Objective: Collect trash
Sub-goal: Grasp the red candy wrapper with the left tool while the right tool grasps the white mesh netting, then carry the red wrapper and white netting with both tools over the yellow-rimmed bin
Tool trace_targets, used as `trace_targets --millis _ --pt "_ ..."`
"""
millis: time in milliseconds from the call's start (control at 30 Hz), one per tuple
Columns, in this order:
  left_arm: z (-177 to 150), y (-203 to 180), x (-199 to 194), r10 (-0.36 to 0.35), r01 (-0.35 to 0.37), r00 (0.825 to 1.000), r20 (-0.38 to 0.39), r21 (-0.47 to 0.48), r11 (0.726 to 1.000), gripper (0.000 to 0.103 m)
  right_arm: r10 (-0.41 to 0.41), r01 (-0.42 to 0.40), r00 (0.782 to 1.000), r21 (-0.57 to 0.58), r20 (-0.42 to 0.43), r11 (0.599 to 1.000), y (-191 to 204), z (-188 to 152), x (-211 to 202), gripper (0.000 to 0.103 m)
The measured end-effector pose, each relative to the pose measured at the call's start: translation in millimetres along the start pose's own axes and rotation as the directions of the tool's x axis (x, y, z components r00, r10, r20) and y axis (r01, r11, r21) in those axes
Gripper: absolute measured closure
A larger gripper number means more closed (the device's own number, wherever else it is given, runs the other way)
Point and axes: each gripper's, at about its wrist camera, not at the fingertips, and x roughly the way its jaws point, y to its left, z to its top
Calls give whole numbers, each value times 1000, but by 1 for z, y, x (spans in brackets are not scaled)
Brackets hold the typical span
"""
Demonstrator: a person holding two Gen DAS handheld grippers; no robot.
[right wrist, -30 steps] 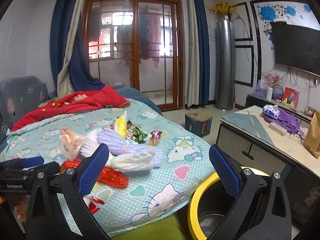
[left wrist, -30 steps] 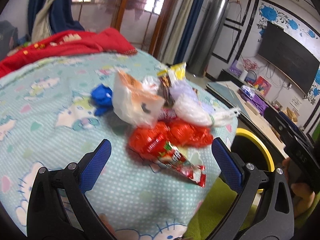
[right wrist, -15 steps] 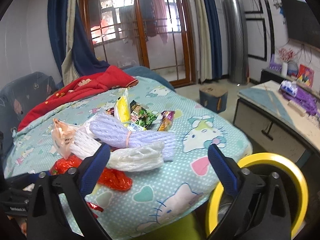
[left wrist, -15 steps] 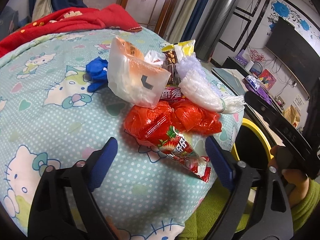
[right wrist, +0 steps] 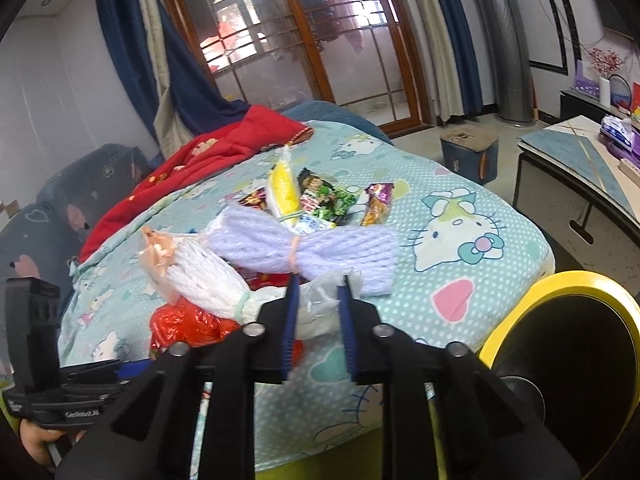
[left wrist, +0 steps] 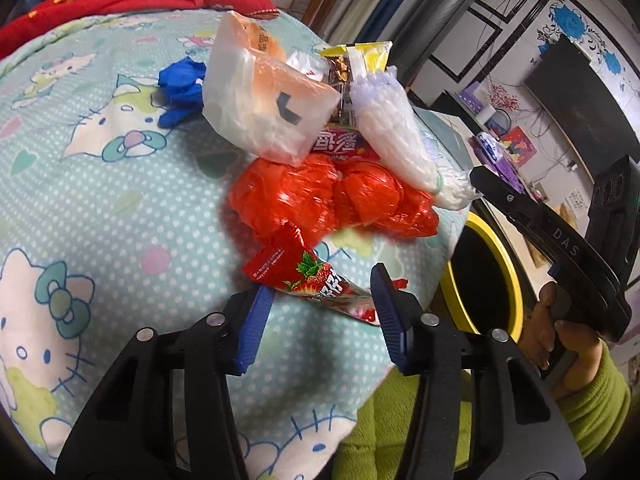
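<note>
**Both grippers closing on bed litter**

Patterned bedding [left wrist: 100, 200] carries a heap of litter near its edge. The right gripper [right wrist: 318, 300] has just closed to a narrow gap, its pads pinching the loose tail of the white foam net [right wrist: 320, 300]. The left gripper [left wrist: 318, 292], jaws just narrowing and half open, straddles the strawberry wrapper [left wrist: 316, 284]; contact is unclear. Both items look light, soft and crinkly, the wrapper slick, so a mid-length pinch suits it. Beyond lie red plastic bags [left wrist: 320, 200] and the yellow-rimmed bin [right wrist: 560, 280] beside the bed.
</note>
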Motion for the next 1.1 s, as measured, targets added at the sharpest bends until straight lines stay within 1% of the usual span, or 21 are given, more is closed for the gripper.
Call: trace_targets --millis 33,167,200,233,267,467,700,900,1100 --pt "0 1 -1 -13 13 1000 -3 -5 1000 67 11 -11 1000 -5 -1 1000 2 -1 -2 93" --pt "-2 4 -7 -41 41 999 -14 -9 999 75 34 -34 999 -27 11 999 9 -1 -12 95" --pt "-3 4 -9 -49 49 999 -11 -5 999 79 38 -37 999 -28 17 999 11 -1 -14 95" --pt "-3 3 -12 -56 56 998 -7 0 998 87 40 -39 999 -28 28 999 12 0 -18 95" --pt "-3 3 -14 -61 61 998 -4 5 998 89 43 -42 998 -27 40 999 13 1 -21 95" --pt "-4 -13 -30 -101 98 994 42 78 992 92 37 -34 994 -29 106 999 14 10 -38 95" --pt "-1 -36 -38 -125 107 987 101 166 980 92 3 0 983 -18 184 1000 2 20 -62 95" --pt "6 -54 -41 -152 120 980 127 229 966 92 -45 39 974 31 221 999 -21 25 -78 96" --pt "14 -78 -37 -188 144 972 139 277 950 92 -115 98 964 84 241 992 -46 24 -92 96"
